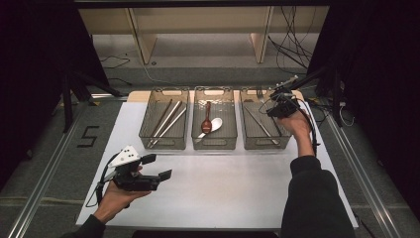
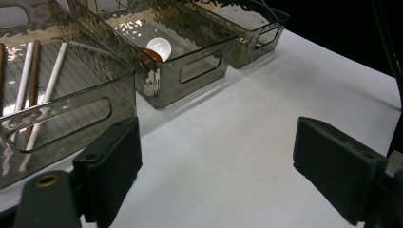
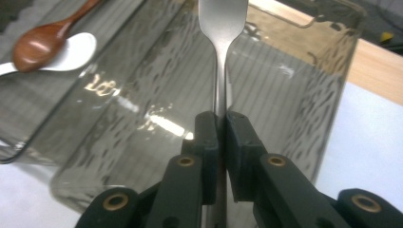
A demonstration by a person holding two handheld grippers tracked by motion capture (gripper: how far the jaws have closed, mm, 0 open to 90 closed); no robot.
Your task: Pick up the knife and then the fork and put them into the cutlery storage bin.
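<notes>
Cutlery sorting looks nearly finished: the right gripper (image 3: 221, 130) clamps a metal fork (image 3: 222, 28) by its handle, held above the right-hand basket (image 1: 248, 141), not yet dropped in. Left gripper (image 1: 157, 166) hangs spread and empty over the white table (image 1: 223, 188). Chopsticks (image 1: 166, 121) and spoons (image 1: 209, 124) already lie in their baskets.

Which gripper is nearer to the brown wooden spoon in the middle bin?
The right. The right gripper hangs over the right-hand bin, one bin across from the brown wooden spoon, shut on a metal fork. The left gripper is open above the white tabletop, nearer the person.
</notes>
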